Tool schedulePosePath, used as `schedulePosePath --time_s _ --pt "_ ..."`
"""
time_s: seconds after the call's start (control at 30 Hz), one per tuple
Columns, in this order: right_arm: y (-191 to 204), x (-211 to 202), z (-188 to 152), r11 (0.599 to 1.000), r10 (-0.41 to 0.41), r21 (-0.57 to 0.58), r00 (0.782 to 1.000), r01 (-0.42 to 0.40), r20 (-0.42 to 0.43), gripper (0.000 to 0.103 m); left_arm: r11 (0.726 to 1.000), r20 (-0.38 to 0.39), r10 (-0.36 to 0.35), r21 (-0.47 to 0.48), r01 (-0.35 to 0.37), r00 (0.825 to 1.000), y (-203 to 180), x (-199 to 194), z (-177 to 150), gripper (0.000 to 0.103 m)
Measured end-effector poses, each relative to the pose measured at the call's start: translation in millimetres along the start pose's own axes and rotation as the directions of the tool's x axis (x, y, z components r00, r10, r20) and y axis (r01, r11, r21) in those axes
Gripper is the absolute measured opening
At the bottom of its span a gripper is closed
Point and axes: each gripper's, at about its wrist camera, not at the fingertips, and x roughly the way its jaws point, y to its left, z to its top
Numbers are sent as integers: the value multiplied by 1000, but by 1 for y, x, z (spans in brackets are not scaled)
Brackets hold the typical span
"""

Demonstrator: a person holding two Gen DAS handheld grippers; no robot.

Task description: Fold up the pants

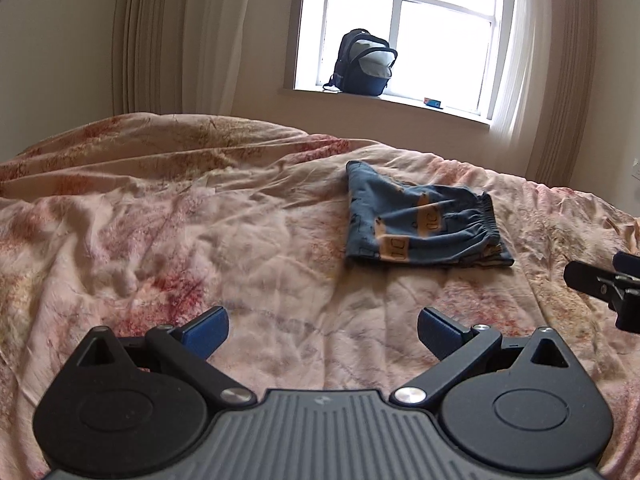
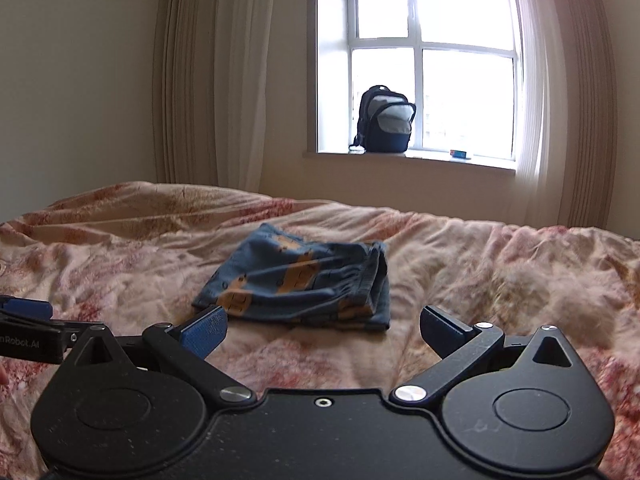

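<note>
The pants point(image 1: 424, 224) are blue with orange patches and lie folded into a small rectangle on the bed, elastic waistband to the right. In the right wrist view the pants point(image 2: 304, 286) lie just beyond the fingers. My left gripper point(image 1: 323, 334) is open and empty, held above the bedspread, near and left of the pants. My right gripper point(image 2: 323, 330) is open and empty, just short of the pants' near edge. Part of the right gripper shows at the right edge of the left wrist view point(image 1: 608, 284). Part of the left gripper shows at the left edge of the right wrist view point(image 2: 28, 332).
A wrinkled pink floral bedspread point(image 1: 180, 232) covers the bed. A dark backpack point(image 1: 364, 64) stands on the windowsill, with a small blue box point(image 1: 434, 102) to its right. Curtains point(image 1: 160, 36) hang beside the window.
</note>
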Motion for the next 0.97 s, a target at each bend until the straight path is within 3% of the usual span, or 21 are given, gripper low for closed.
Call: schedulePosePath --time_s 0.67,0.97 --pt "5 19 -9 1000 6 -12 998 -6 -64 102 999 -75 22 -23 -24 997 6 19 -8 103" --pt "4 21 -10 1000 11 -6 997 -11 -72 102 1000 -59 20 -12 -20 998 4 17 -8 103"
